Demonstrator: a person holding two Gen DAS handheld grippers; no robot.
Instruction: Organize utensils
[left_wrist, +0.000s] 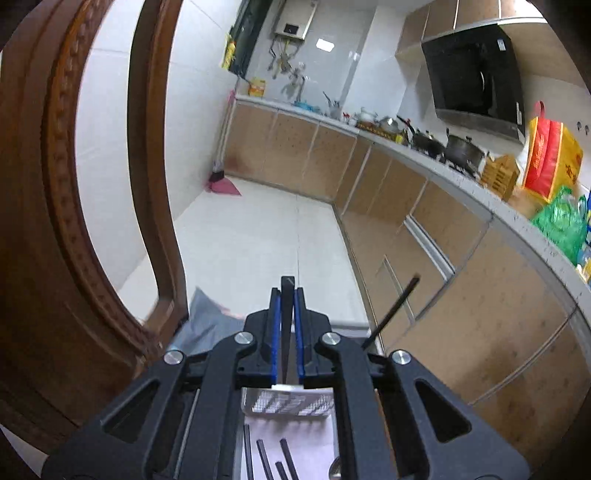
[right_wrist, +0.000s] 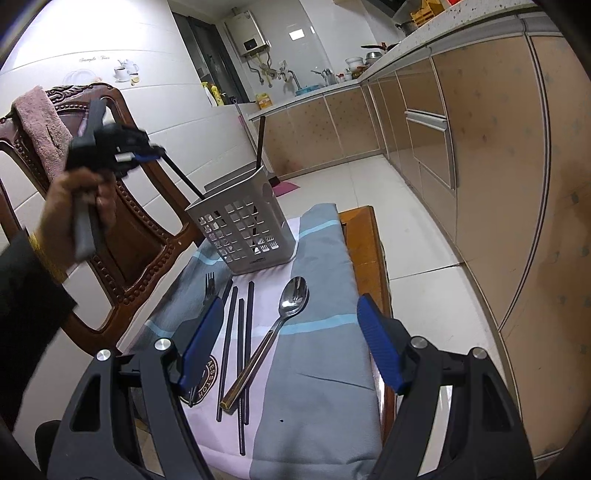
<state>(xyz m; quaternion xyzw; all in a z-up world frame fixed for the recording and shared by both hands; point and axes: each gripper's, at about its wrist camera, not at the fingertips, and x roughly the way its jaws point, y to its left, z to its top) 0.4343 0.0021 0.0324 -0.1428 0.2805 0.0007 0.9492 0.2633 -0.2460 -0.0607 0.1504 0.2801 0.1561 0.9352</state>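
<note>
A white perforated utensil holder (right_wrist: 245, 229) stands on a cloth-covered table; one black chopstick (right_wrist: 260, 138) stands in it. My left gripper (left_wrist: 287, 325) is shut on a black chopstick (left_wrist: 287, 325); in the right wrist view the gripper (right_wrist: 147, 157) is above and left of the holder, with the chopstick (right_wrist: 183, 179) slanting down to the rim. The holder's rim (left_wrist: 288, 404) shows below the left jaws. My right gripper (right_wrist: 291, 339) is open and empty above a steel spoon (right_wrist: 284, 317), several black chopsticks (right_wrist: 231, 332) and a fork (right_wrist: 209, 286) on the cloth.
A carved wooden chair (right_wrist: 125, 229) with a pink towel (right_wrist: 44, 125) stands left of the table. The grey and pink cloth (right_wrist: 317, 362) covers the wooden table (right_wrist: 364, 236). Kitchen cabinets (right_wrist: 480, 147) run along the right, with white floor tiles (right_wrist: 406, 243) between.
</note>
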